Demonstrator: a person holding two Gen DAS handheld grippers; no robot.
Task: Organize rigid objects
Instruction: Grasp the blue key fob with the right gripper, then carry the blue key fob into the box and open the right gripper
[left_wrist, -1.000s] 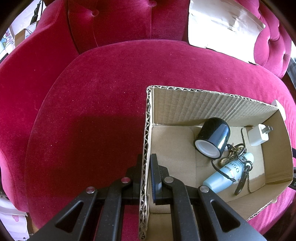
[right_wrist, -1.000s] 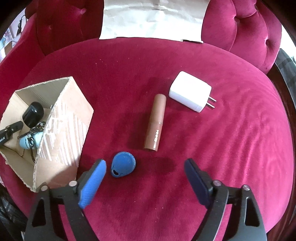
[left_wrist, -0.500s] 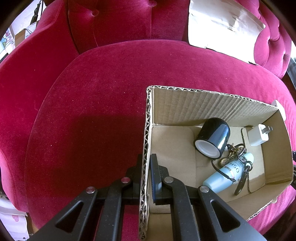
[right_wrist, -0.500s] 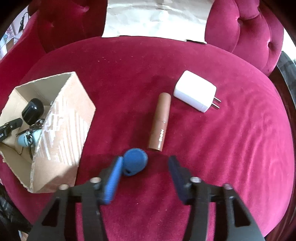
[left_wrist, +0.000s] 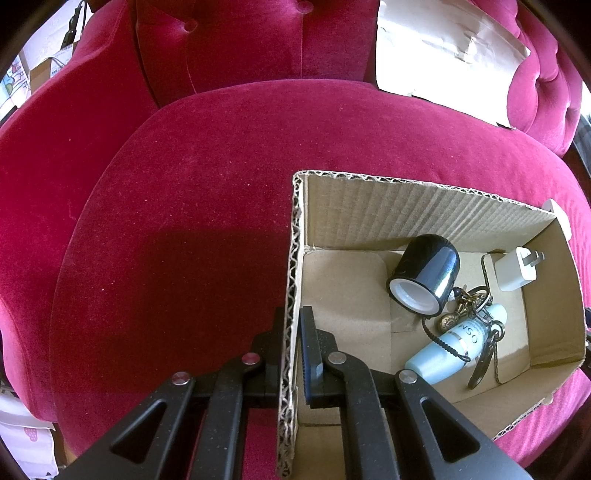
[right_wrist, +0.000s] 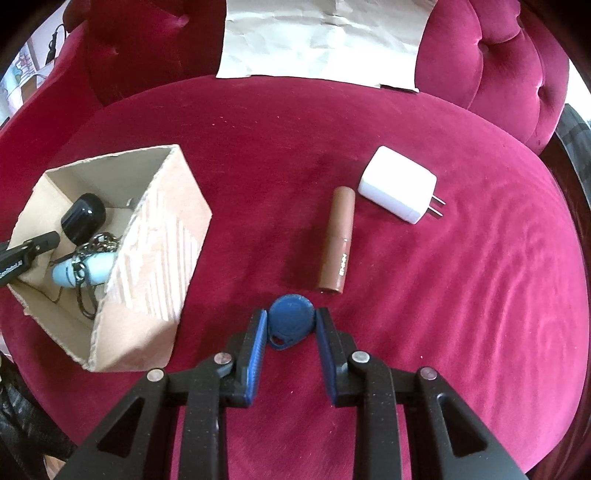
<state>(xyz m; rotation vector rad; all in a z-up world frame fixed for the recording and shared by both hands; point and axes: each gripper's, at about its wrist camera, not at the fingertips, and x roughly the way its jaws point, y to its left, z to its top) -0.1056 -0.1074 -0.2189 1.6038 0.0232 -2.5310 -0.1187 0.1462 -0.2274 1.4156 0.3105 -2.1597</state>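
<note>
My right gripper is closing on a round blue key tag that lies on the red velvet seat; both blue pads touch its sides. Just beyond the tag lie a brown tube and a white charger. My left gripper is shut on the near side wall of an open cardboard box, one finger inside and one outside. In the box lie a black cap, a small white plug, a light blue bottle and a keychain.
The cardboard box stands at the seat's left, a short way from the tag. A creased sheet of paper leans against the tufted backrest. The seat cushion drops away at its rounded front and right edges.
The right gripper's jaws have come together from wide open around the blue tag, and the gripper has shifted slightly forward. The left gripper and the box have not moved.
</note>
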